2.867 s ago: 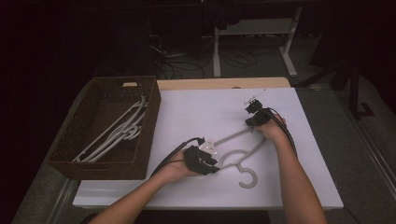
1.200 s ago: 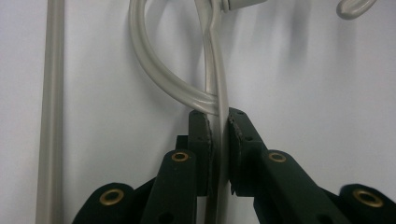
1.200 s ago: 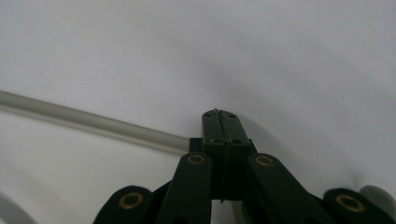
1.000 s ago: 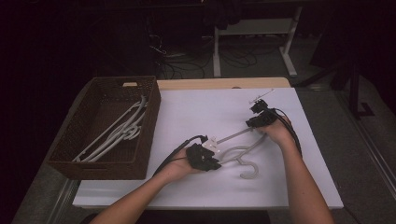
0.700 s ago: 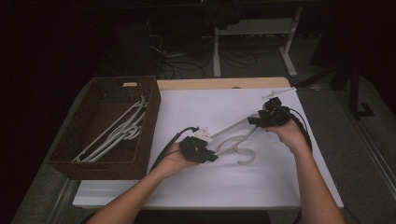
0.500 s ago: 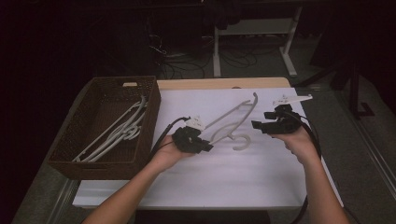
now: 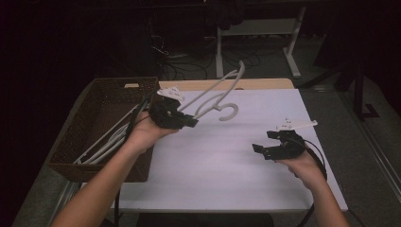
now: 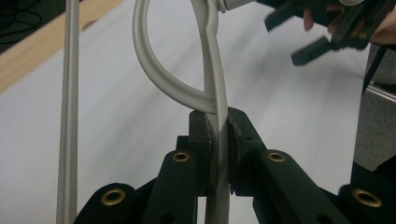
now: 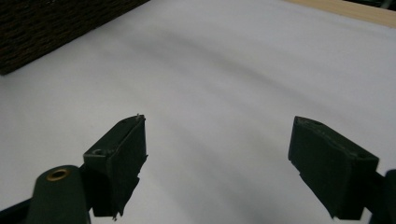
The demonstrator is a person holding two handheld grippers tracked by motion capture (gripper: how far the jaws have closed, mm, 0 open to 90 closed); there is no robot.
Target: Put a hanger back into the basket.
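A pale grey plastic hanger [image 7: 215, 97] hangs in the air over the white table, its hook curling at the right end. My left gripper [image 7: 189, 122] is shut on it beside the basket; in the left gripper view the pads pinch the hanger's thin bar [image 8: 219, 140] just below its loop. My right gripper [image 7: 260, 150] is low over the table at the right, apart from the hanger. Its jaws have just been opening and stand wide, with nothing but bare table between its fingertips [image 9: 123, 154].
A brown wicker basket [image 7: 75, 137] stands at the table's left edge with several white hangers [image 7: 111, 139] lying in it. The white table top [image 7: 222, 165] has a wooden strip [image 7: 265, 84] along its far edge. Beyond it are cables and a stand's legs on the floor.
My left gripper has lifted the hanger off the table and carried it left toward the basket. My right gripper has let go of the hanger, opened, and drawn back to the right.
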